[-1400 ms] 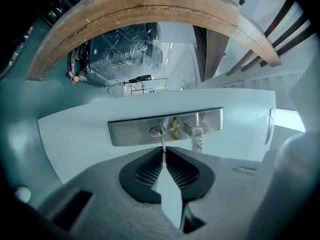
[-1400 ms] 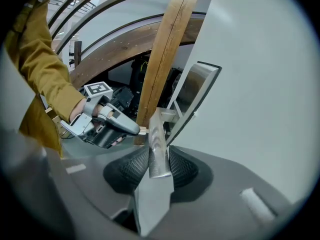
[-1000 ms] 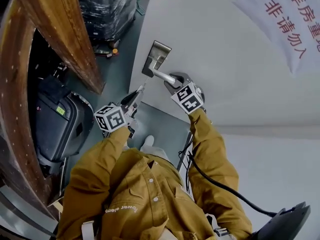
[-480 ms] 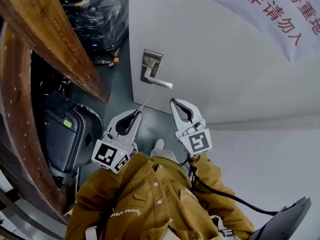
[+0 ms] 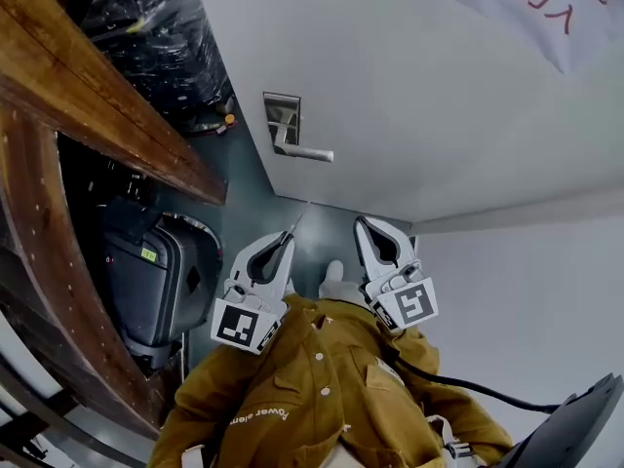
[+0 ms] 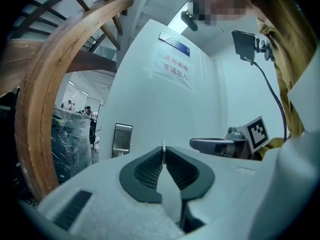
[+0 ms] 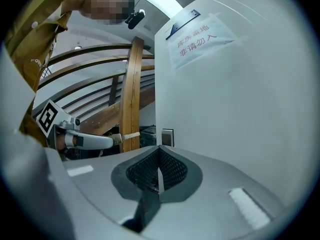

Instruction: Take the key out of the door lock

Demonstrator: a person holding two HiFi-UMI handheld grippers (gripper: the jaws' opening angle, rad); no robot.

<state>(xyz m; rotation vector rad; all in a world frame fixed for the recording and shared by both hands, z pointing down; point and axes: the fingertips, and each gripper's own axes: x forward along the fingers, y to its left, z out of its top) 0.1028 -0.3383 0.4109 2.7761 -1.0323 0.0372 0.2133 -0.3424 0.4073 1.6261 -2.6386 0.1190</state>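
Right gripper (image 5: pixel 369 226): pressed fully together on nothing, held near the chest, likely just keeping clear.
Left gripper (image 5: pixel 285 241): almost closed, pinching the key (image 5: pixel 296 221), thin blade poking past the tips toward the door (image 5: pixel 419 105).
Key: out of the lock, well apart from it.
Door lock (image 5: pixel 281 117): far, at the door's left edge, apparently emptied.

Dim, even light; fisheye-curved edges

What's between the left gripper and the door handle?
Head view: only the key, clamped in the left gripper and pointing toward the door handle; nothing else lies between.
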